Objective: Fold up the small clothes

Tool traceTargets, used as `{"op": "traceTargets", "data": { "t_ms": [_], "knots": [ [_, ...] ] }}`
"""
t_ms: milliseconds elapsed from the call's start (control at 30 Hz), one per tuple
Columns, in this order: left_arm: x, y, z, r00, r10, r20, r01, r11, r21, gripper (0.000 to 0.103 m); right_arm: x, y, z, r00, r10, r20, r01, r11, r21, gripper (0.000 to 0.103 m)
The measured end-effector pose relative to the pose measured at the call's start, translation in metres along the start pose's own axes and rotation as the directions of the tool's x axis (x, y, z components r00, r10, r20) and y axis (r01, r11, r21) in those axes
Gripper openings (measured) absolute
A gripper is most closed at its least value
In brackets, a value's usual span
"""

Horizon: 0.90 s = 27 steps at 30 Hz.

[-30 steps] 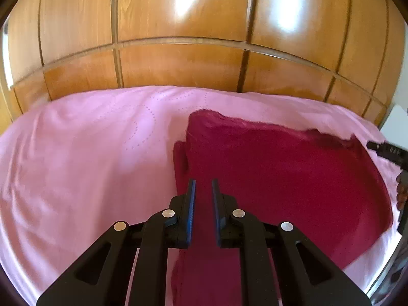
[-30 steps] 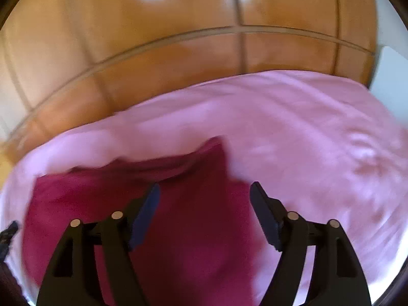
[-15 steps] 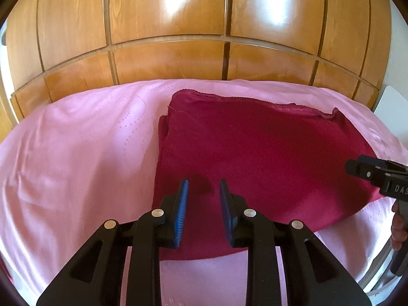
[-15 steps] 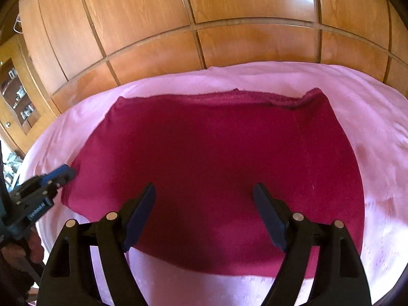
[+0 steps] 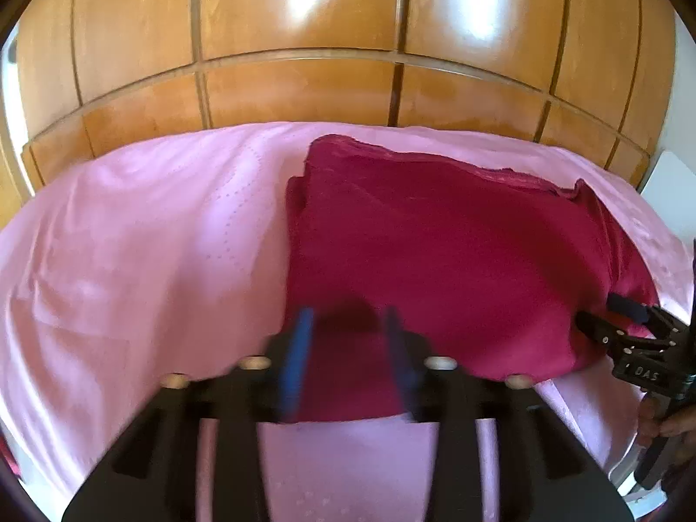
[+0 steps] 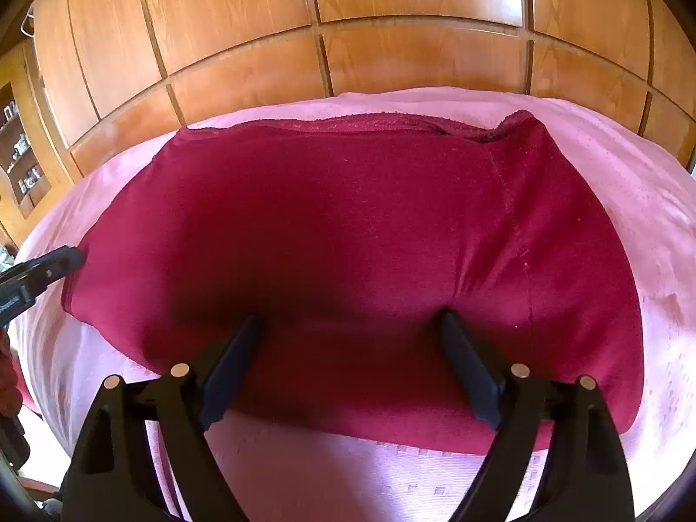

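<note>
A crimson garment [image 5: 435, 261] lies folded flat on the pink bed sheet [image 5: 130, 261]. My left gripper [image 5: 348, 317] hovers over its near left corner; the jaws are opening and blurred, and the cloth lies under them, not pinched. In the right wrist view the garment [image 6: 348, 217] fills the middle. My right gripper [image 6: 350, 319] stands wide over its near edge, the jaws still opening, with cloth below and nothing gripped. Each gripper shows in the other's view: the right gripper [image 5: 609, 322] at the garment's right corner, the left gripper [image 6: 52, 265] at its left corner.
Glossy wooden wardrobe panels [image 5: 304, 87] rise right behind the bed. A shelf with small items [image 6: 21, 165] stands at the far left. A person's hand [image 5: 670, 426] holds the right gripper's handle. Pink sheet [image 6: 348, 478] runs along the near edge.
The left jaws have spread from nearly shut and the cloth between them now lies flat. Both grippers have drawn back to the garment's near edge, and the right one sank closer to it.
</note>
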<state>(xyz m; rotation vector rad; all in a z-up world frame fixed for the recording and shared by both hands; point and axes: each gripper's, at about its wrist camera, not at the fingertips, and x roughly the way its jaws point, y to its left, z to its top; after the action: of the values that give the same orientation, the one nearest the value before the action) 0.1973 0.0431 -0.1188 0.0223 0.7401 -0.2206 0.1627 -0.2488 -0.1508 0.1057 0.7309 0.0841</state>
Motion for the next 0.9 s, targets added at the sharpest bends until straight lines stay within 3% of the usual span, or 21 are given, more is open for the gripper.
{"op": "traceTargets", "data": {
  "t_ms": [100,267,333,500,533,600,767,833,900],
  "knots": [
    [-0.004,0.024,0.001,0.998,-0.056,-0.012,0.055,0.995,-0.088,0.048,0.000,0.000,-0.001,1.000,0.001,0.005,-0.001,1.000,0.002,0.086],
    [-0.002,0.077,0.003,0.974,-0.228,-0.014,0.213,0.929,-0.304,0.046,-0.001,0.000,-0.003,1.000,-0.001,0.012,0.001,1.000,0.003,0.086],
    [0.002,0.086,0.009,0.959,-0.283,-0.009,0.263,0.903,-0.341,0.043,0.000,-0.001,-0.002,1.000,-0.001,0.012,0.001,1.000,0.002,0.086],
    [0.020,0.074,0.028,0.934,-0.356,-0.039,0.324,0.886,-0.331,0.043,0.000,-0.001,-0.002,1.000,-0.002,0.011,0.002,1.000,0.000,0.087],
    [0.026,0.068,0.029,0.939,-0.339,-0.057,0.307,0.901,-0.305,0.043,0.000,-0.001,-0.002,1.000,-0.004,0.012,0.003,1.000,0.003,0.087],
    [0.041,0.060,0.025,0.958,-0.269,-0.103,0.233,0.935,-0.267,0.008,0.000,0.000,-0.002,1.000,-0.005,0.013,0.005,1.000,0.004,0.087],
    [0.036,0.049,-0.005,0.986,-0.142,-0.087,0.121,0.968,-0.218,0.008,0.001,0.000,-0.003,1.000,-0.004,0.018,0.004,1.000,0.000,0.088],
    [0.035,0.048,-0.004,0.989,-0.118,-0.088,0.097,0.972,-0.213,0.008,0.003,0.002,-0.003,1.000,-0.011,0.020,0.011,1.000,-0.001,0.089],
    [0.032,0.045,0.007,0.993,-0.069,-0.093,0.047,0.976,-0.214,0.014,0.003,0.003,-0.003,1.000,-0.014,0.023,0.014,1.000,-0.001,0.089]
  ]
}}
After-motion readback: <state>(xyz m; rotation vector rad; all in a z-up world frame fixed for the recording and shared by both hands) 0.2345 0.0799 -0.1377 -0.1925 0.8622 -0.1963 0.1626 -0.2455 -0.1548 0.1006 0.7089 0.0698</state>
